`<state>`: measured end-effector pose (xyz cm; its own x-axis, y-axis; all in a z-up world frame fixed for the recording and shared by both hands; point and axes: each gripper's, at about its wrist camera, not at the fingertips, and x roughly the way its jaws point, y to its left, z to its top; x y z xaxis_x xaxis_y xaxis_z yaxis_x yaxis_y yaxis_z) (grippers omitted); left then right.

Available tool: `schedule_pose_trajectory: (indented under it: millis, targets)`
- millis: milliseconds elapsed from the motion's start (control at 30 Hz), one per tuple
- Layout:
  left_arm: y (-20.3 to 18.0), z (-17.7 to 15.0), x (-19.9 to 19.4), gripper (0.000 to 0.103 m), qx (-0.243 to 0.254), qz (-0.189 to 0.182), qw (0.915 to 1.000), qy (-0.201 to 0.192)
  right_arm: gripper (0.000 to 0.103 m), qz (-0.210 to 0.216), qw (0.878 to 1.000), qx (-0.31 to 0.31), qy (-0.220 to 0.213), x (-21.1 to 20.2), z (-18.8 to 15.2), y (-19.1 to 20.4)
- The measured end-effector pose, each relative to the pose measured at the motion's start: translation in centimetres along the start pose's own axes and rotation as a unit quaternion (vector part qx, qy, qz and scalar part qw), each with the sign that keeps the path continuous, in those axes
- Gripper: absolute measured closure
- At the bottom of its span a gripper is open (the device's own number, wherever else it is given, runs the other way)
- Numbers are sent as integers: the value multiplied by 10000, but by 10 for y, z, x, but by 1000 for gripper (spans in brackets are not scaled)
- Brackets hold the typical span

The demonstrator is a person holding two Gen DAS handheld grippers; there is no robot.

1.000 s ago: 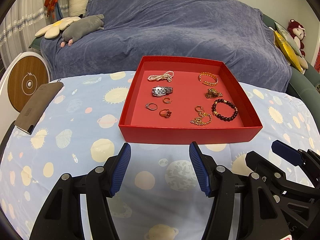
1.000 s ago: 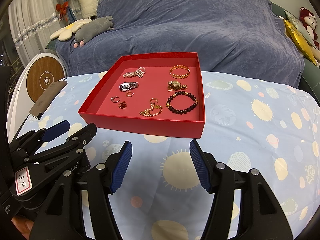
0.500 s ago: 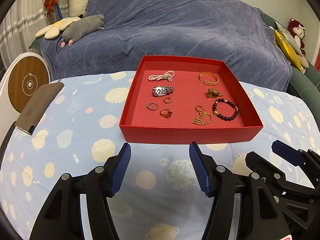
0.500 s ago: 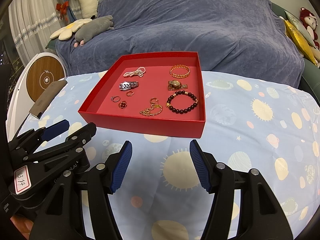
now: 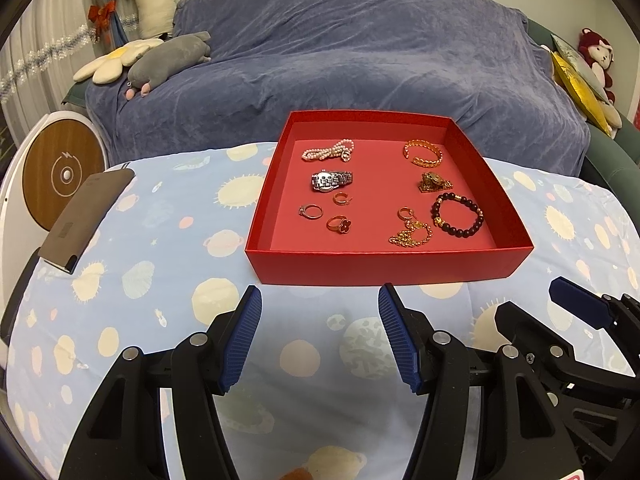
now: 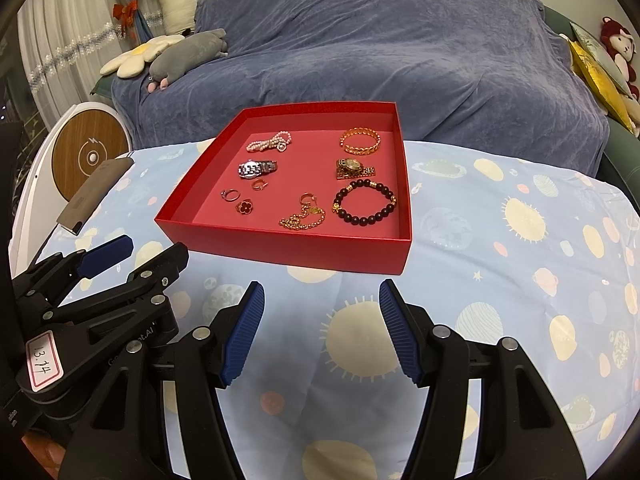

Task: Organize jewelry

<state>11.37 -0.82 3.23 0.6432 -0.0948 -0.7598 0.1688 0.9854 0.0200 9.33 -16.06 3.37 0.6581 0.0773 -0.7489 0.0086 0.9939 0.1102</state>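
Note:
A red tray [image 5: 384, 266] [image 6: 288, 250] stands on the table and holds several jewelry pieces. Inside lie a pearl bracelet [image 5: 328, 150], a silver watch [image 5: 331, 180], a gold bangle [image 5: 423, 153], a gold watch [image 5: 434, 182], a dark bead bracelet [image 5: 458, 216], a gold chain [image 5: 412, 235], a flower ring [image 5: 339, 224] and other small rings. My left gripper [image 5: 320, 334] is open and empty, in front of the tray. My right gripper [image 6: 320, 330] is open and empty, in front of the tray's right corner.
The table wears a light blue cloth with suns and planets [image 6: 520, 240]. A brown flat case [image 5: 86, 218] lies at the left edge. A sofa under a blue cover [image 5: 340, 60] with plush toys stands behind. A round white and wood device [image 5: 60, 176] stands at left.

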Motion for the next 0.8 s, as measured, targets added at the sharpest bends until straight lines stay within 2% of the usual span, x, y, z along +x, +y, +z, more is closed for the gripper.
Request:
schedule_pose_trajectory:
  millis: [233,533,667,800]
  targets:
    - [1,1,-1,45,-37,-54,10000,14,39,-72,10000,8,-54,2,-1,-1]
    - [-3,3,1,44,20,9,10000,51,38,-117,9999,17,-67,4,0,-2]
    - [-3,4,-1,34,68,187,9998,-64,37,-98,9999,48,-84,4,1,-3]
    - [-2,5,-2,30,60,218,9996,-141,36,-106,9999,73,-114,3,0,-4]
